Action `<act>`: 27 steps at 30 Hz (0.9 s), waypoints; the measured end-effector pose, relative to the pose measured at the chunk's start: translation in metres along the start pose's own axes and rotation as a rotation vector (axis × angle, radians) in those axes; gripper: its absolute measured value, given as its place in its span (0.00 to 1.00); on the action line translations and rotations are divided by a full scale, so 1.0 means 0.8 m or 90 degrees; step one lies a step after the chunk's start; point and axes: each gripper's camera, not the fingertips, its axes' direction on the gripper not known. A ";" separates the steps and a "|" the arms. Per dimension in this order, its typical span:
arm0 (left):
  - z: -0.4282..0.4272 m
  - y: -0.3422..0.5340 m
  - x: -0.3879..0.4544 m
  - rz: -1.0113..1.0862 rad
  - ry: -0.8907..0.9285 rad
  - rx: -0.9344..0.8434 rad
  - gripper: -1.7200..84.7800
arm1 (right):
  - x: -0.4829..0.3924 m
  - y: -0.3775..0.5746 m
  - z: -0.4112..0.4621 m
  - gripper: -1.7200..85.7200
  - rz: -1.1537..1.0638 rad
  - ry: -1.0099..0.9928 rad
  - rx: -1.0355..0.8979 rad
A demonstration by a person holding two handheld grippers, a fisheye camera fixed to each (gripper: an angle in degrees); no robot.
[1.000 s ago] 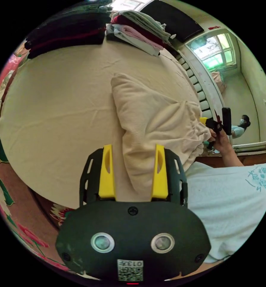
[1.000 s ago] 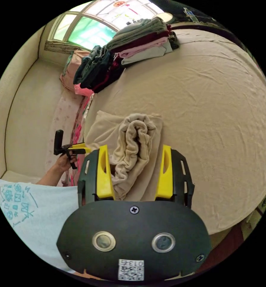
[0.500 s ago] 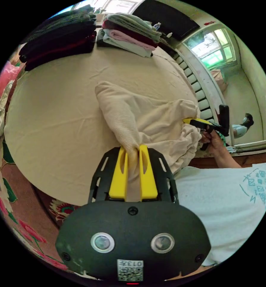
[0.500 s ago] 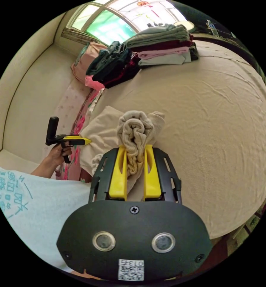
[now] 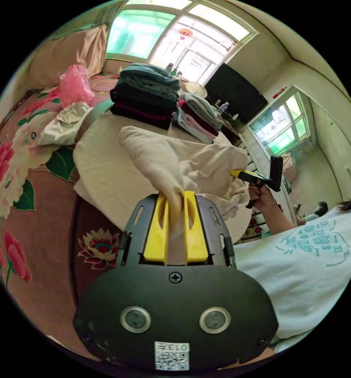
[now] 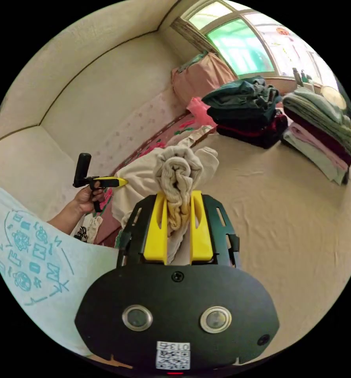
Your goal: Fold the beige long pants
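Since a second ago both grippers have closed on the pants and lifted them off the sheet; then the jaws stood wide apart with the cloth lying between them. The left gripper [image 5: 175,197] now clamps a ribbed, knitted end of the beige pants [image 5: 183,161], its two yellow jaws pressed on the fabric. The right gripper [image 6: 176,197] pinches a thick, scrunched bundle of the same pants [image 6: 178,169], jaws tight on both sides.

The pants hang above the near edge of the sheet [image 5: 100,169], a pale, lightly creased cloth spread over the bed. At the far side of the sheet stand two stacks of folded clothes: a dark stack [image 5: 145,94] of teal, black and maroon pieces, and beside it a lighter stack [image 5: 201,114] of grey-green, maroon and pink ones.

The left gripper view takes in a flowered bedspread [image 5: 10,185] beside the sheet, a pink plastic bag [image 5: 75,84] on it, and a dark screen [image 5: 236,92] beyond the stacks. The right gripper view gives the plain wall [image 6: 84,98] and the sheet's wide bare part.

Each view catches the other gripper in the person's hand [image 5: 262,195]. The person's white shirt [image 5: 301,267] bears a teal print; its writing is too warped to read.
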 end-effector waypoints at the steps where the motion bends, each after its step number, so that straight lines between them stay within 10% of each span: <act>1: -0.015 0.016 -0.023 -0.023 -0.011 0.022 0.10 | -0.020 -0.030 0.026 0.12 -0.033 -0.005 -0.017; 17: -0.144 0.218 -0.306 -0.355 -0.201 0.212 0.10 | -0.372 -0.381 0.547 0.13 -0.446 -0.064 -0.311; 27: -0.098 0.324 -0.417 -0.575 -0.358 0.184 0.06 | -0.437 -0.439 0.765 0.13 -0.367 0.048 -0.507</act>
